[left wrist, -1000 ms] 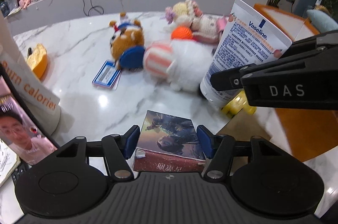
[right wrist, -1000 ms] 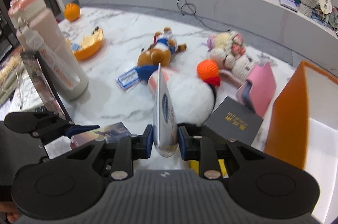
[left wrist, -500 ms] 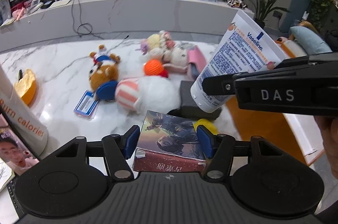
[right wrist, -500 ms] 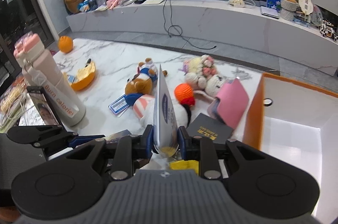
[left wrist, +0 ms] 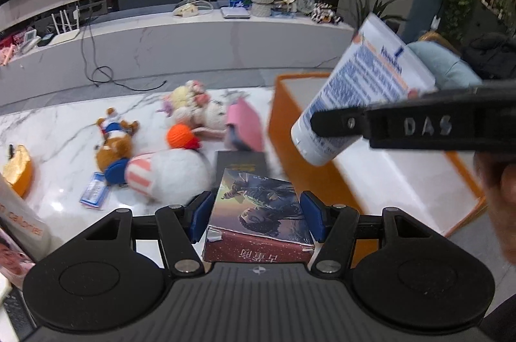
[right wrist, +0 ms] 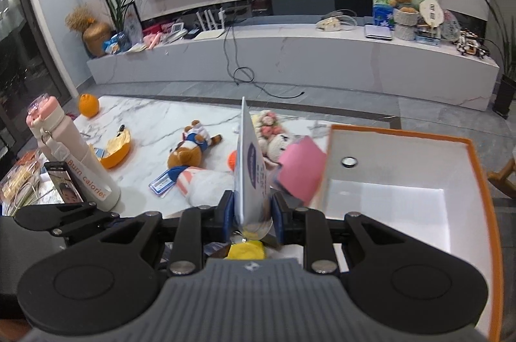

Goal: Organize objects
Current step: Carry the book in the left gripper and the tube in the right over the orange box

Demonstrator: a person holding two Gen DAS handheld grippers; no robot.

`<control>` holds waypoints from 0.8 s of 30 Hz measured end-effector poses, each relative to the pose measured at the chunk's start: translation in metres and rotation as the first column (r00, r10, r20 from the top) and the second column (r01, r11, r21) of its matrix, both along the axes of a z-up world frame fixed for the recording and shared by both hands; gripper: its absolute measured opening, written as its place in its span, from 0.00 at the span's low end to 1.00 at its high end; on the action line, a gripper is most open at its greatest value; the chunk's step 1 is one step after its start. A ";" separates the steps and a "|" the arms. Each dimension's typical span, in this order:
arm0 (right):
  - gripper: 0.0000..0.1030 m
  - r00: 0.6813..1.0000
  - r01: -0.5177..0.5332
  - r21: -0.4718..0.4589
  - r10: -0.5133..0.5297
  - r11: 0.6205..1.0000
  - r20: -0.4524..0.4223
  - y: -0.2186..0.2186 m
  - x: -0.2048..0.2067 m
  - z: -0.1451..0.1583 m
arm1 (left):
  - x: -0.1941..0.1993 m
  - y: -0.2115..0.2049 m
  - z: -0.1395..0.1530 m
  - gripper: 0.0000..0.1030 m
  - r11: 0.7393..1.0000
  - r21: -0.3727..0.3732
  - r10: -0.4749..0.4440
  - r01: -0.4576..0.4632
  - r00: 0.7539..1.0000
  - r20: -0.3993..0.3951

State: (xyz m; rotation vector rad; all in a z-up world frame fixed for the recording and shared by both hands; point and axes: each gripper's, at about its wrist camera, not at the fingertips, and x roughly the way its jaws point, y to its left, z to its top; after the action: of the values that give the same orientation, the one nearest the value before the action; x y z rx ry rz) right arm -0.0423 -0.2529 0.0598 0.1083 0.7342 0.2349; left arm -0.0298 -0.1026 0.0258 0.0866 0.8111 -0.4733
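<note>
Step in hand: carrying two items from the worktop (left wrist: pixel 64 129) toward the orange box (right wrist: pixel 480 168), both lifted clear of the marble

Left gripper (left wrist: pixel 254 214): jaws at a middling spread, clamped on the sides of a small picture-covered box (left wrist: pixel 258 213), bottom centre of the left view

Right gripper (right wrist: pixel 251 210): jaws narrow, pinching a white lotion tube (right wrist: pixel 250 177) near its yellow cap, crimped end pointing up; seen again at right of the left view, hanging over the near corner of the orange box

Orange box: right half of the right view, white inside, one small round object on its floor, otherwise bare

Left on the worktop, centre of both views: bear toy (right wrist: pixel 188 148), white plush (left wrist: pixel 174 174), orange ball (left wrist: pixel 180 135), pink pouch (right wrist: pixel 301 171), dark flat box (left wrist: pixel 242 160), blue card (right wrist: pixel 161 182); tall bottle (right wrist: pixel 74 161) at far left

Next move, as judged: bring each gripper over the white interior, lower, then part the jaws; tube first, being nearer; small box set flat beside it, clear of the orange rim
</note>
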 end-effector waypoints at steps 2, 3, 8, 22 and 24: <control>0.25 1.000 0.023 0.006 -0.023 1.000 0.003 -0.013 -0.007 0.000 | -0.005 -0.013 0.005 0.67 1.000 -0.018 -0.015 0.015 1.000 0.005; 0.25 0.999 0.037 0.008 -0.037 0.999 0.003 -0.021 -0.010 0.000 | -0.006 -0.019 0.007 0.67 1.000 -0.019 -0.023 0.024 1.000 0.010; 0.25 0.995 0.103 0.010 -0.103 0.995 0.005 -0.057 -0.026 -0.003 | -0.011 -0.045 0.017 0.67 0.998 -0.028 -0.054 0.055 0.998 0.027; 0.25 0.983 0.175 -0.019 -0.175 0.984 -0.057 -0.124 -0.056 -0.033 | -0.023 -0.110 0.012 0.67 0.989 -0.053 -0.136 0.136 0.991 0.003; 0.25 0.982 0.176 -0.032 -0.178 0.984 -0.068 -0.130 -0.059 -0.039 | -0.023 -0.117 0.006 0.67 0.990 -0.039 -0.136 0.135 0.991 -0.008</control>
State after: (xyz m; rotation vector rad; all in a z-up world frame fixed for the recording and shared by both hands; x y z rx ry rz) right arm -0.1010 -0.3832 0.0209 0.1568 0.7925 0.0514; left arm -0.0525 -0.2194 0.0321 0.1037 0.8093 -0.6180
